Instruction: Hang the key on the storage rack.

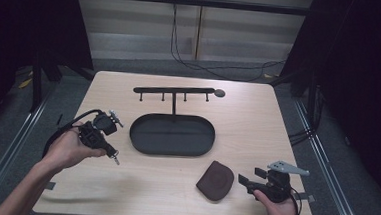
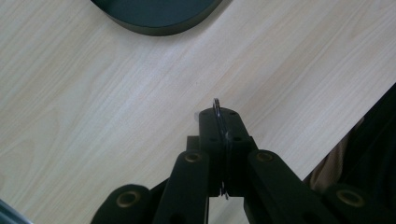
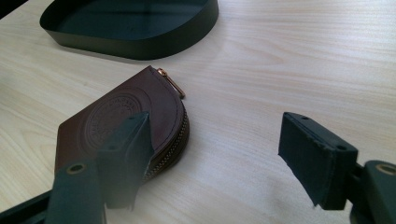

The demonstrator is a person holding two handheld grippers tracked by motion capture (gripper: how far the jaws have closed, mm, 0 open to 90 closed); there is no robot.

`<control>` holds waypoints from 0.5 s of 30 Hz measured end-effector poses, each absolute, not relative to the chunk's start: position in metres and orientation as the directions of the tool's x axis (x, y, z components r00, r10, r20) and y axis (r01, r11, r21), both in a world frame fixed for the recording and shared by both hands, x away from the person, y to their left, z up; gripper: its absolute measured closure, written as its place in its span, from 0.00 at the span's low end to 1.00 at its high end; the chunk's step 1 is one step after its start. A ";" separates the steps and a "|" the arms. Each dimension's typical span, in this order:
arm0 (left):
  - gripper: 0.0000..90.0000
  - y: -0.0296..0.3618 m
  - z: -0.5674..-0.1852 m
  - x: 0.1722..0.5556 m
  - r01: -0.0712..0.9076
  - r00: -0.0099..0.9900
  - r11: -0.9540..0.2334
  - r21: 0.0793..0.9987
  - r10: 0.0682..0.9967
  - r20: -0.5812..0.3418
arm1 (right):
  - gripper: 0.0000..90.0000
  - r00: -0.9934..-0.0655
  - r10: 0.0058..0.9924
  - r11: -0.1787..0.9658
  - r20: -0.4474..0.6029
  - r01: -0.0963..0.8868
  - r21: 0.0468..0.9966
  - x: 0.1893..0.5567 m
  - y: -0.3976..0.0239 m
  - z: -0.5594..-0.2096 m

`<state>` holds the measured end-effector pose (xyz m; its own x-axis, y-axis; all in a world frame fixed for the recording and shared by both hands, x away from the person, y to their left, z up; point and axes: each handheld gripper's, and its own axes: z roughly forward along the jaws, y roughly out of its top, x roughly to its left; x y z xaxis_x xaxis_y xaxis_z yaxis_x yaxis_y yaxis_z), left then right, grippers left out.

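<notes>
left claw [image 2: 219,135] clamped tight on a thin metal key ring [image 2: 217,108], above the pale wooden counter [image 1: 257,121] at 9 o'clock of the oval black tray [image 1: 172,135] | right claw [image 3: 224,154] wide open, holding nothing, brown leather zip pouch [image 3: 126,114] by one pad, at 5 o'clock of tray

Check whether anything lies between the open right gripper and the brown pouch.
Nothing visible does. The right gripper stands open right beside the brown pouch, one jaw over its edge, with bare table between the jaws. The black tray sits beyond the pouch, out of the way.

Pale wooden table [image 1: 258,116] on grey floor [image 1: 355,162], black curtains [image 1: 362,53], beige wall panels [image 1: 233,35].
</notes>
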<state>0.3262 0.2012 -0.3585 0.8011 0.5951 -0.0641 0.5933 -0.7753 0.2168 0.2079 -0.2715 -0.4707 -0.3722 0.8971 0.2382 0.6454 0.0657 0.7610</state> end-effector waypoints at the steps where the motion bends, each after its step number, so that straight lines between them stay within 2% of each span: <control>1: 0.99 0.200 -0.358 0.326 0.592 0.802 -0.778 0.212 0.594 -0.060 | 0.29 -0.373 0.897 0.066 0.238 0.645 0.761 0.208 -0.271 -0.471; 6: 0.99 0.196 -0.353 0.329 0.613 0.785 -0.762 0.209 0.617 -0.050 | 0.29 -0.372 0.898 0.067 0.237 0.646 0.761 0.208 -0.271 -0.471; 15: 0.99 0.191 -0.343 0.336 0.591 0.802 -0.784 0.190 0.596 -0.040 | 0.29 -0.376 0.897 0.071 0.234 0.645 0.761 0.208 -0.271 -0.471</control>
